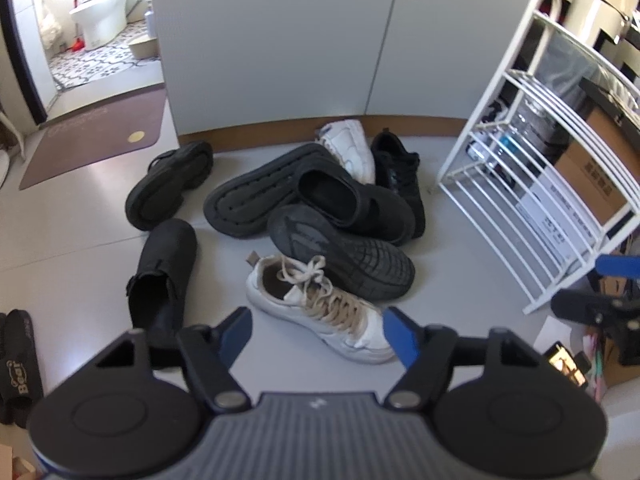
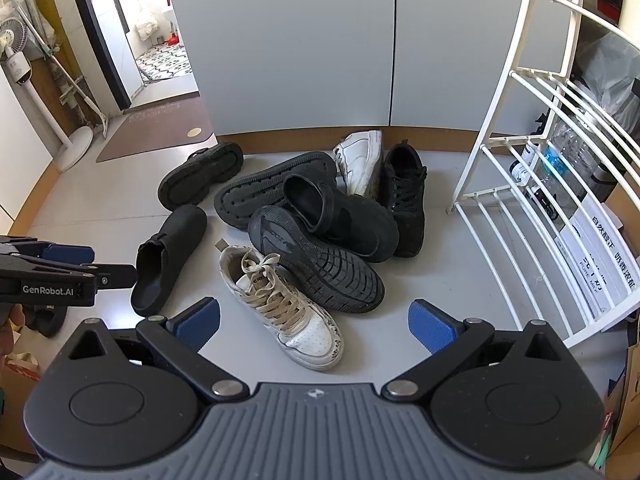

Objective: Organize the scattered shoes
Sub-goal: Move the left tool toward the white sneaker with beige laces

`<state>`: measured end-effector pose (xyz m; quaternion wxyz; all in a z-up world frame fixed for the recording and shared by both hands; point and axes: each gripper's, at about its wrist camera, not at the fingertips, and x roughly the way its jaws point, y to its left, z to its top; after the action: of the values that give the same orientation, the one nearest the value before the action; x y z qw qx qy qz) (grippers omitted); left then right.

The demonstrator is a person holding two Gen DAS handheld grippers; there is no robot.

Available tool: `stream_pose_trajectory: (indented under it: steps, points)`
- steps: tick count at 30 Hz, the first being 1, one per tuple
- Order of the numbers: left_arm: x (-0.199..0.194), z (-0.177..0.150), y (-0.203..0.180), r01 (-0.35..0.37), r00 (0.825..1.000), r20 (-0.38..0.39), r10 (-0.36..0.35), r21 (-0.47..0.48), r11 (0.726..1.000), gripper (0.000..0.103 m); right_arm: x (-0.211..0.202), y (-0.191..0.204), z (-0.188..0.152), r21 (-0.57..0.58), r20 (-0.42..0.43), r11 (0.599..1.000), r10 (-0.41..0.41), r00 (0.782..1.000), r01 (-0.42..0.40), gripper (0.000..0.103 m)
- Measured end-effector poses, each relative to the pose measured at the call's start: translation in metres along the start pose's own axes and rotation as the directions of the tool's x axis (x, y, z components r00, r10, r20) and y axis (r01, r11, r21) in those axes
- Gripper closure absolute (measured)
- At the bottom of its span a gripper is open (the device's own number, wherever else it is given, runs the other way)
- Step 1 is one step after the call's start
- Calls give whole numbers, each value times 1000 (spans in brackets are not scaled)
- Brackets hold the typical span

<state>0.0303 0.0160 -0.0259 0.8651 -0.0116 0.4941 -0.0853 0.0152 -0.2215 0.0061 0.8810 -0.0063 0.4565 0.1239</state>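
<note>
Grey floor (image 2: 420,280), pale wall (image 2: 296,40), brown doormat (image 1: 96,136) by bathroom doorway.

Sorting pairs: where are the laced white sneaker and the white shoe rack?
laced white sneaker (image 2: 280,304): right wrist view, on its beige laces.
white shoe rack (image 2: 516,216): right wrist view, on a lower shelf bar.

Both wrist views, above, facing shoe pile (image 1: 316,216)
</note>
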Motion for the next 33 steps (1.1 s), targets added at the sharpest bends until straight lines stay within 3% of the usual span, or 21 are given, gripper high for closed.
stream_pose_trajectory:
  steps: [8,15,23,33]
  points:
    - [14,1,11,14,1000,-24,-16,-88,996,32,7,-1,0,1,-7,1000,22,1000,-22,0]
    - [16,9,23,34,999,28,-29,-229,973,38,13,-3,0,7,-12,999,43,999,-42,0]
    - [40,16,17,10,1000,-8,-12,-227,974,43,15,-6,1,-6,-8,998,66,998,-66,5]
    - [70,21,18,-32,998,-53,21,-208,978,38,42,-6,0,-133,15,990,55,998,-53,6]
